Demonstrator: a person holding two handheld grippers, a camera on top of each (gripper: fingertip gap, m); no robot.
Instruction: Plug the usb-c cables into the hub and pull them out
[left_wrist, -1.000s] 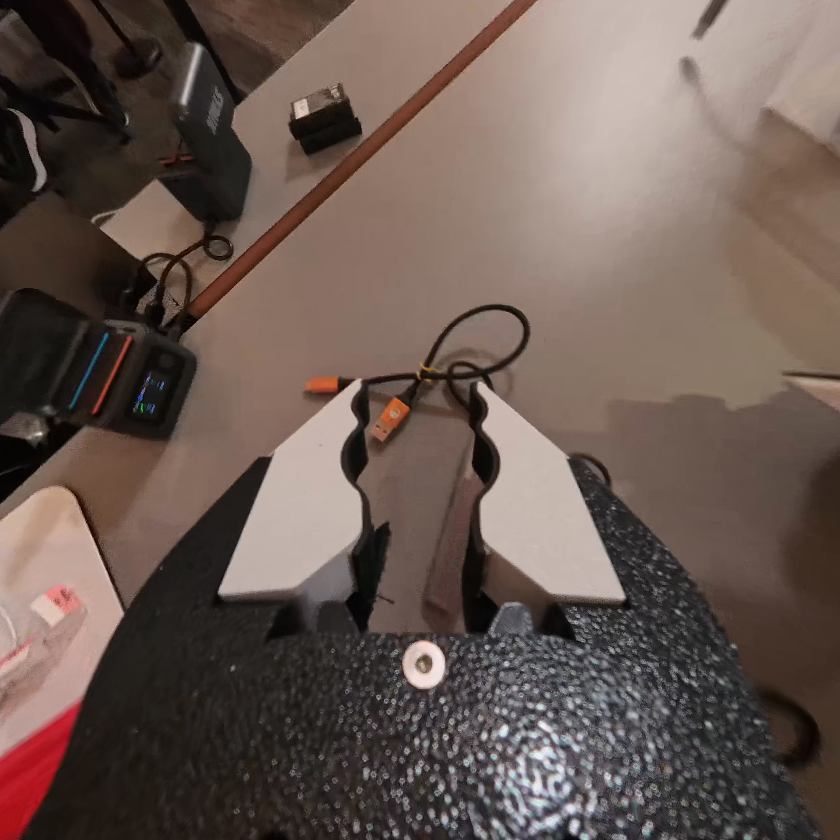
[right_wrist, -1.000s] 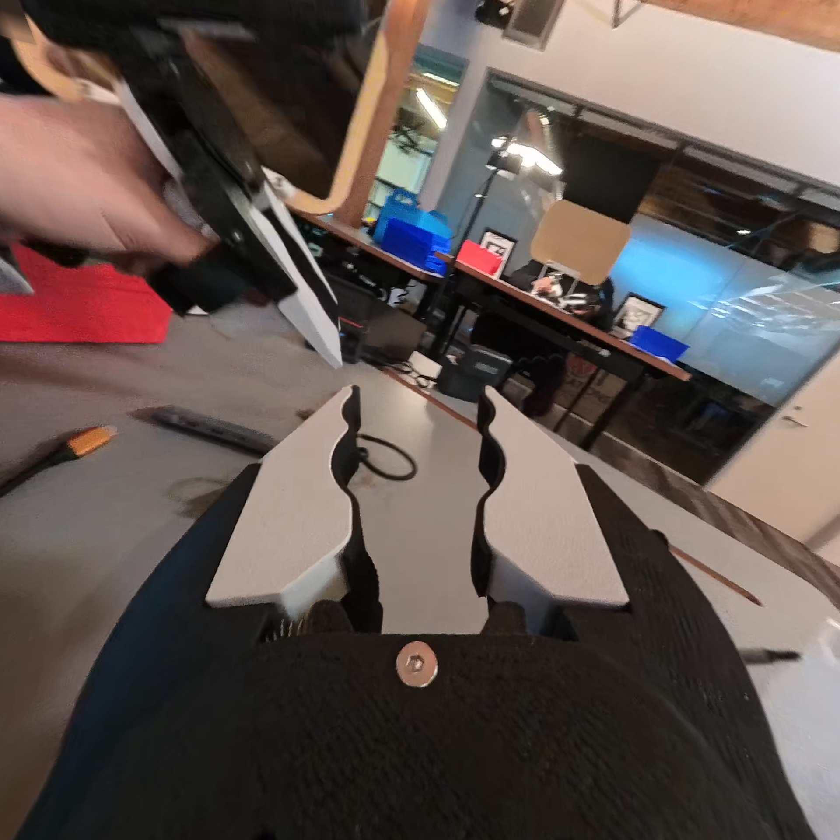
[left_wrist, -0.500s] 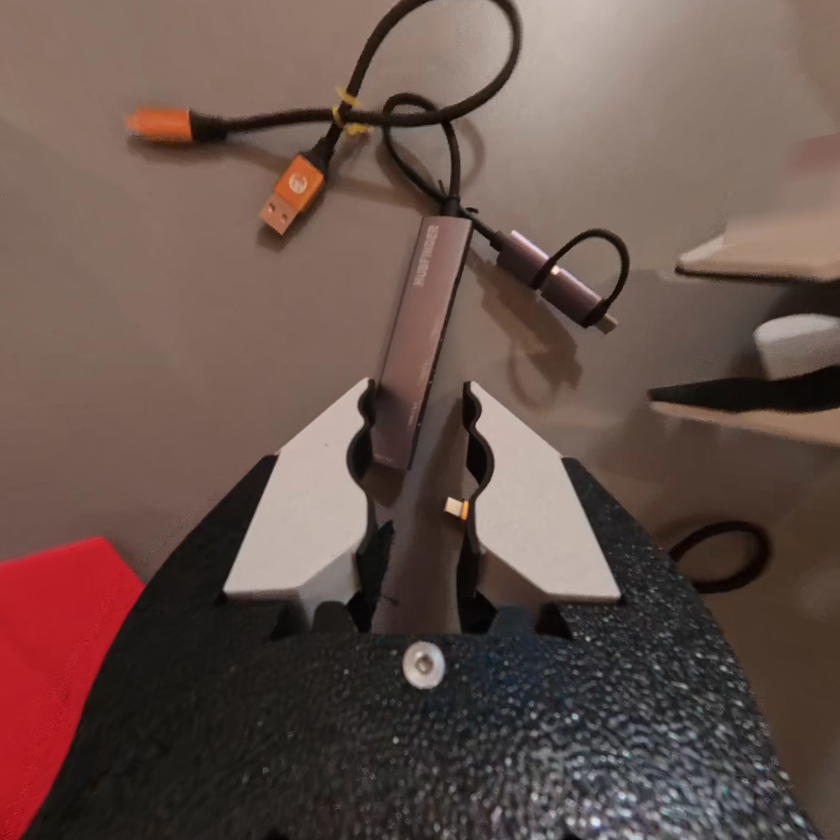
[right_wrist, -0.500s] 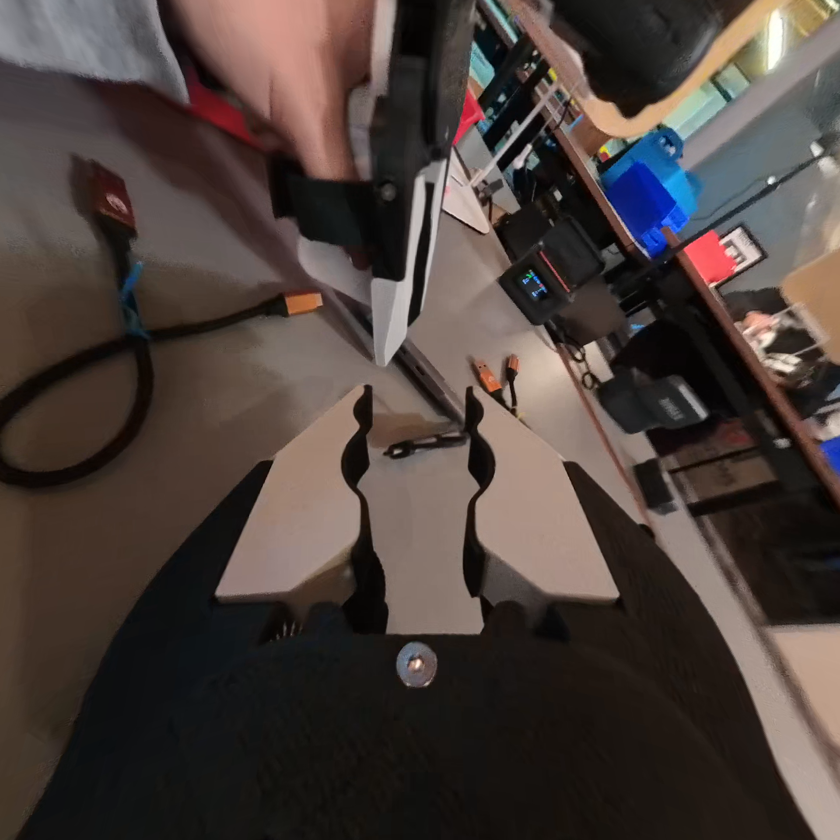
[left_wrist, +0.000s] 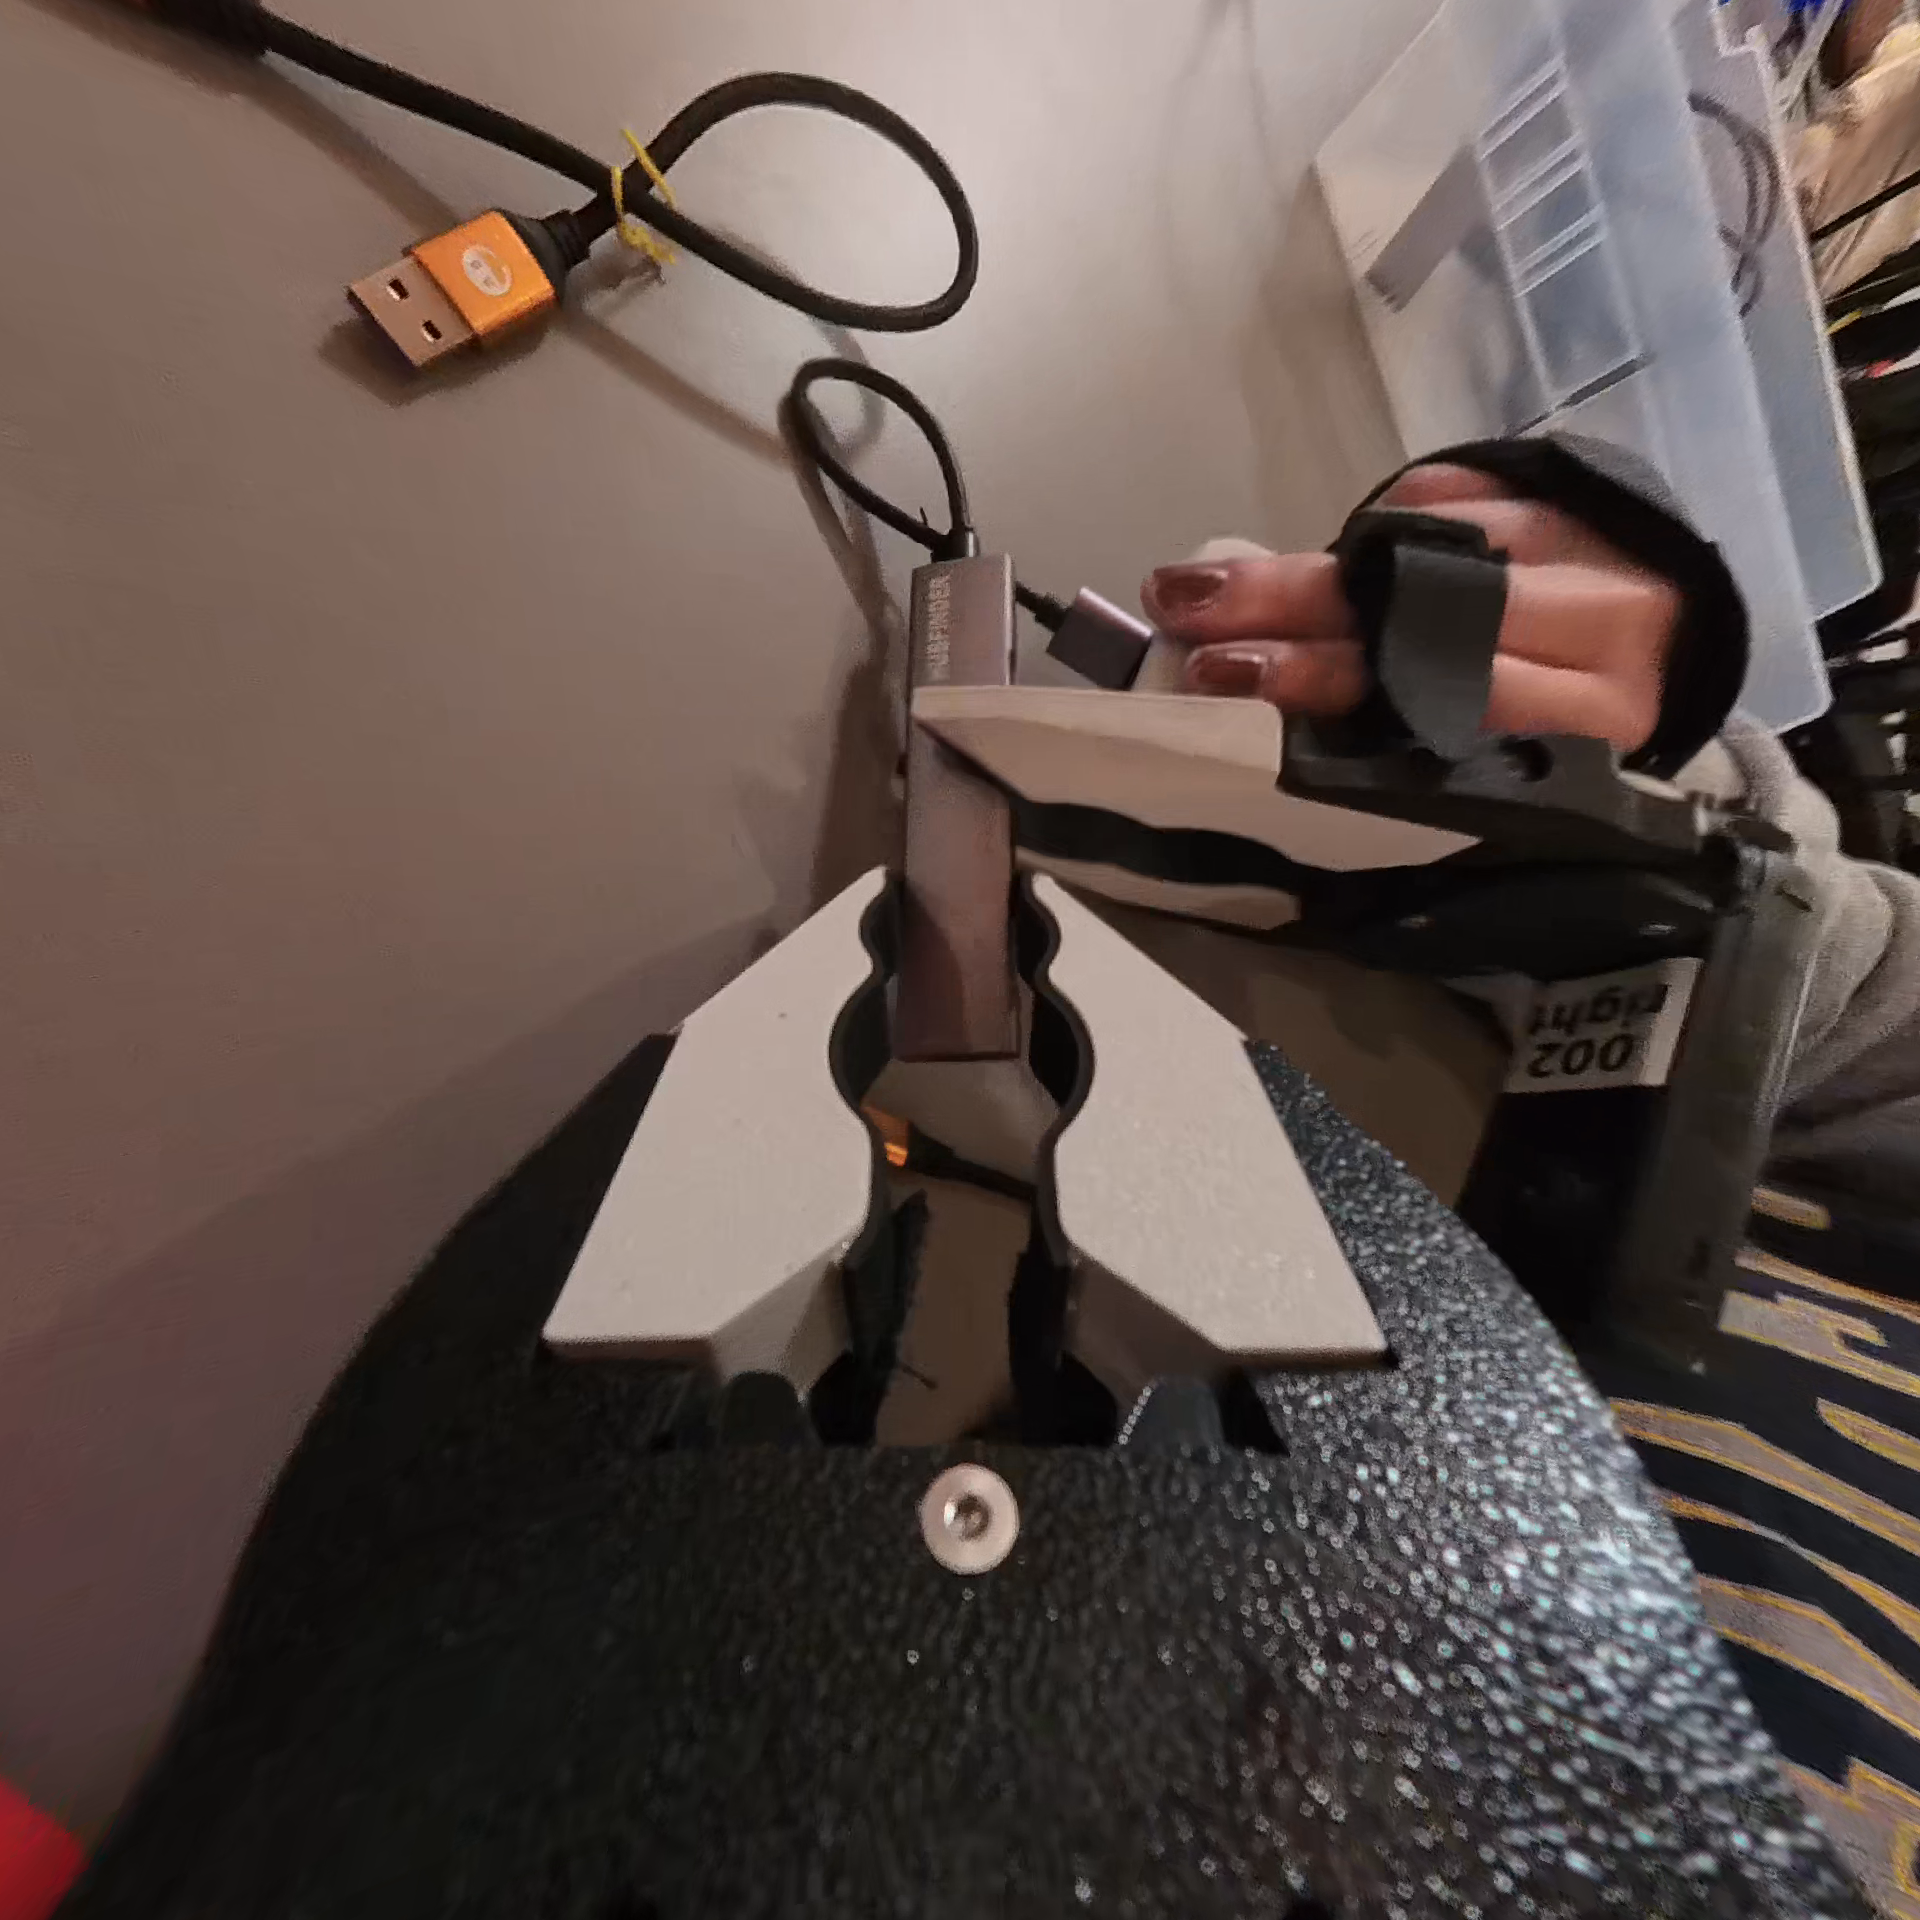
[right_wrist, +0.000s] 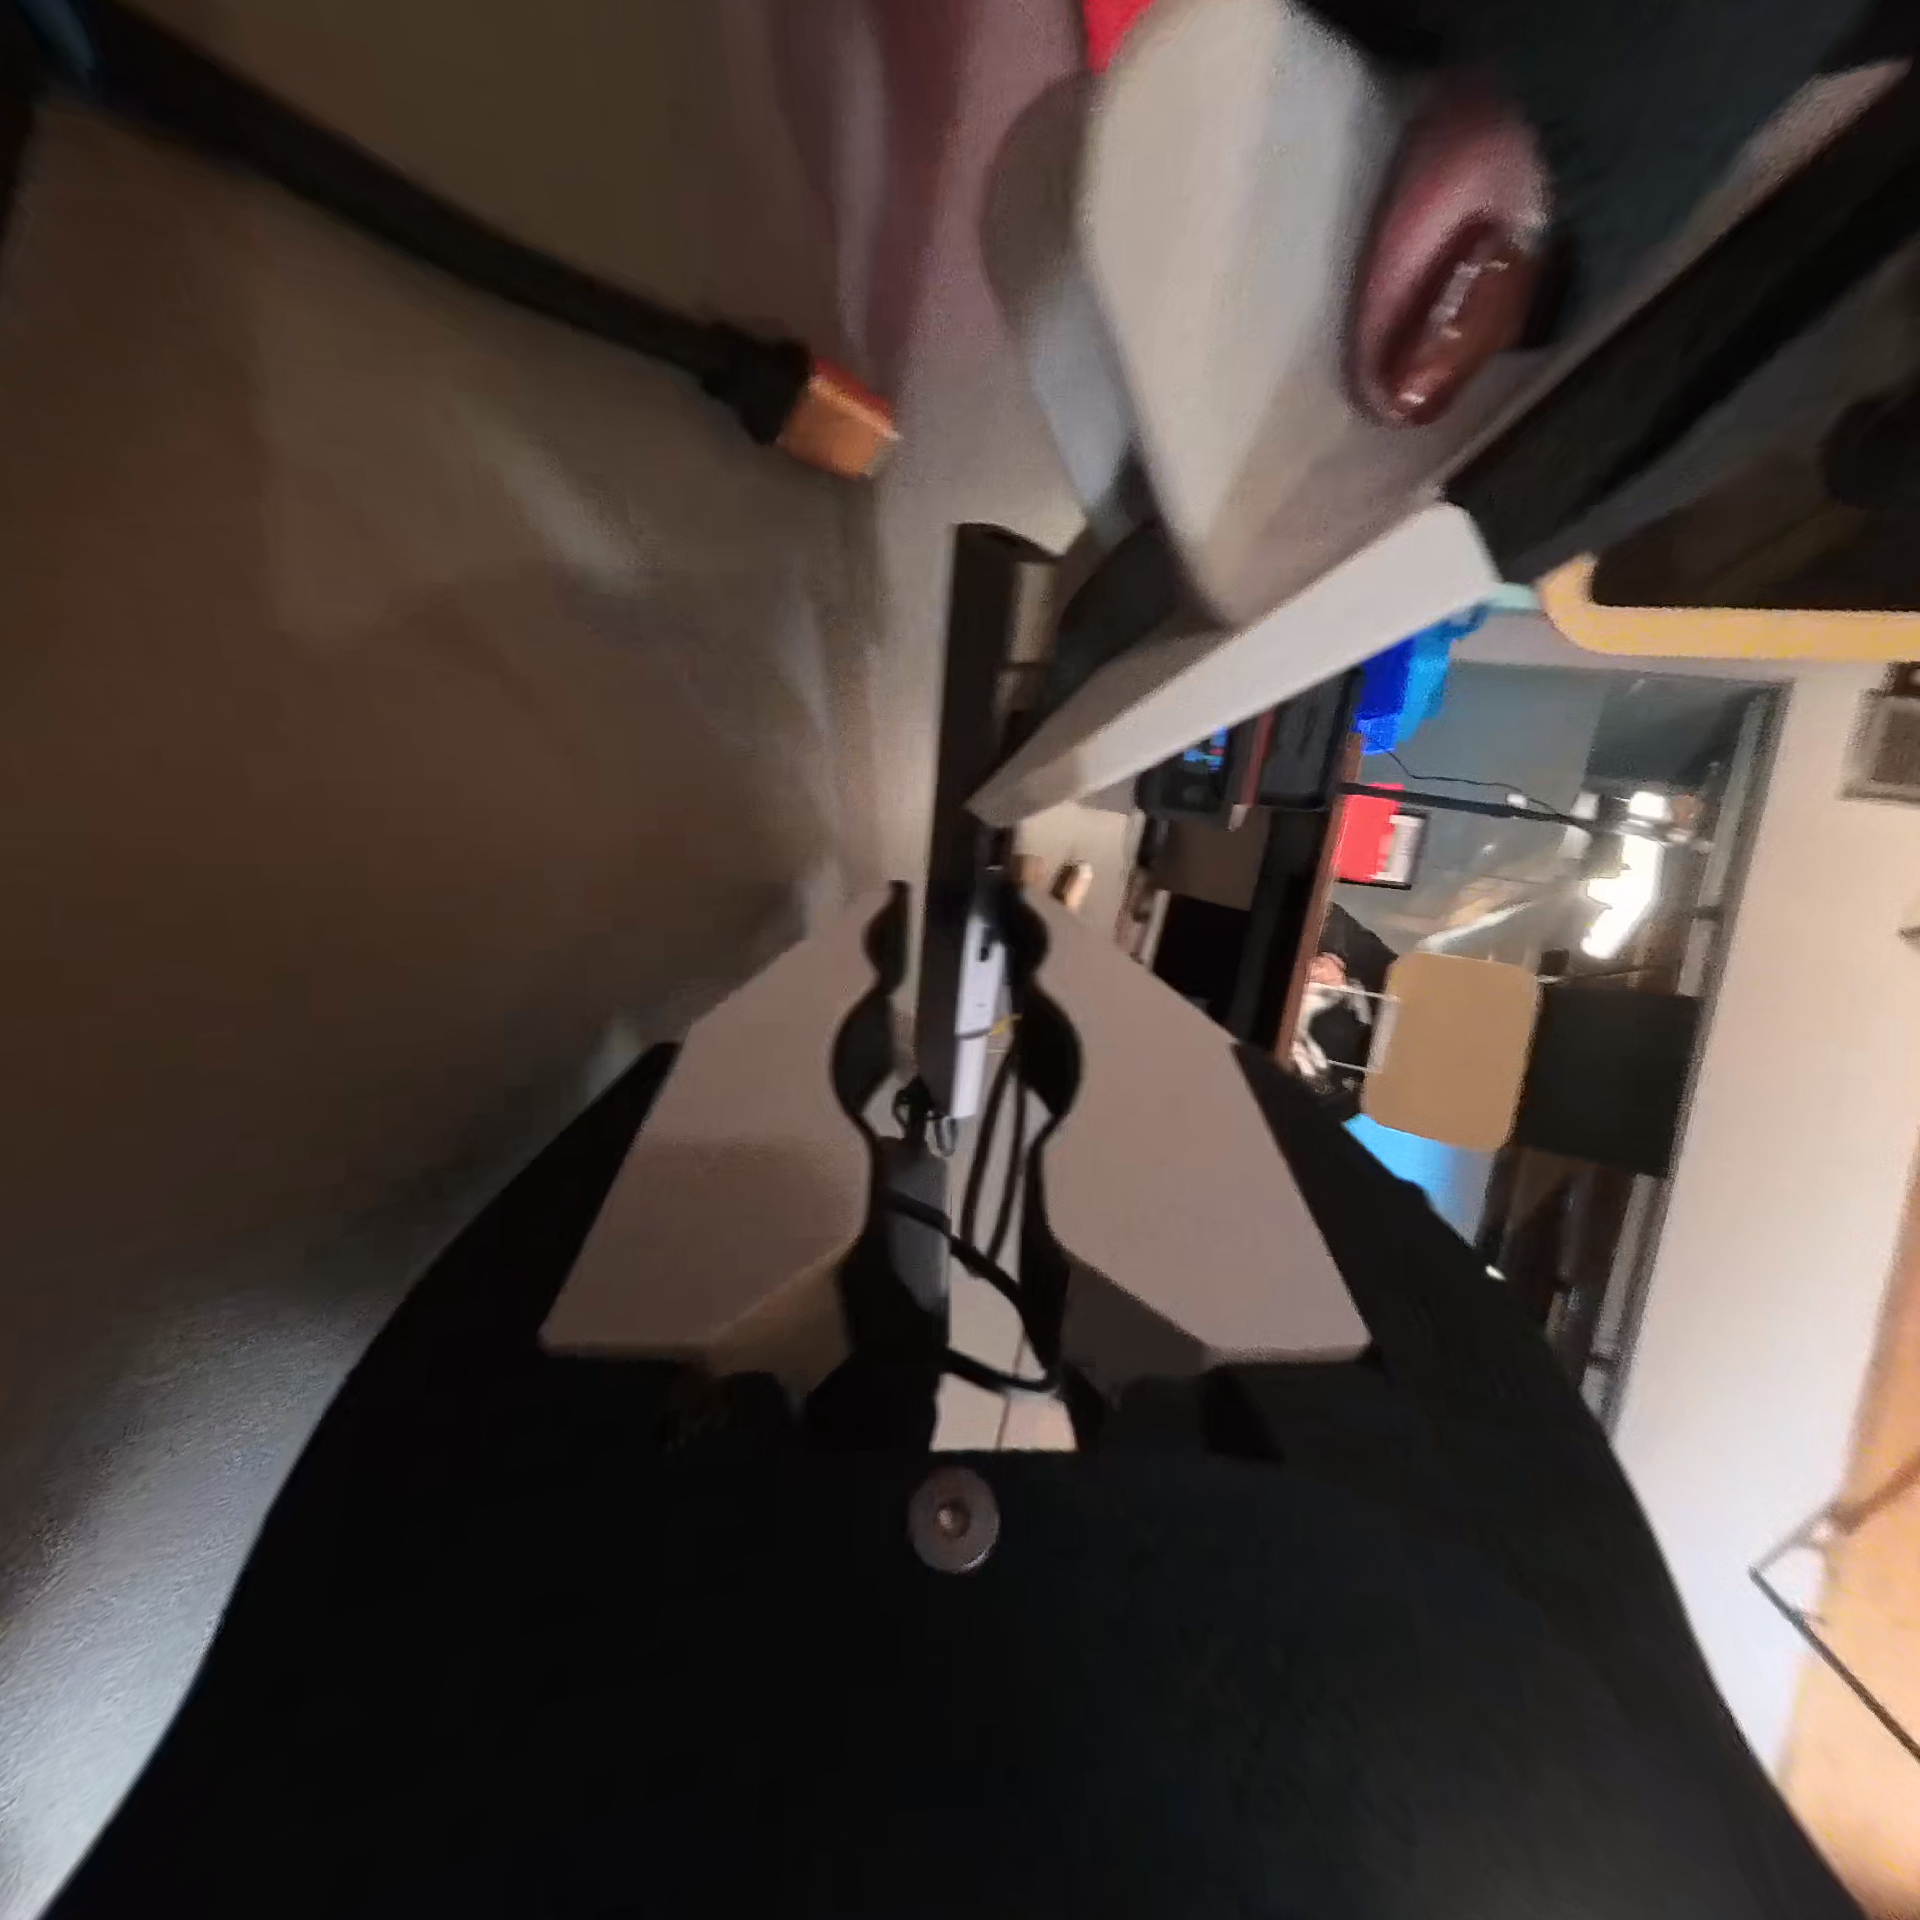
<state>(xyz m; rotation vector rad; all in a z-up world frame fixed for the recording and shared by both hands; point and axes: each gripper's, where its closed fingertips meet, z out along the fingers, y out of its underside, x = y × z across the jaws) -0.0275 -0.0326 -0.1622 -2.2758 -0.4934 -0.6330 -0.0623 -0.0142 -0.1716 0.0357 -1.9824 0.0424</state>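
The slim, dark metal hub (left_wrist: 958, 831) is pinched at its near end between the wavy-edged grey fingers (left_wrist: 748, 1174) of the left hand-held gripper (left_wrist: 958, 971), above the smooth grey tabletop (left_wrist: 416, 727). The right hand-held gripper (left_wrist: 987, 800) is seen from the side against the hub's middle; its own view is blurred, so its grip cannot be told. A thin black cable (left_wrist: 873, 468) is looped from the hub's far end. A braided cable (left_wrist: 790, 187) with an orange plug (left_wrist: 457, 286) is lying well apart.
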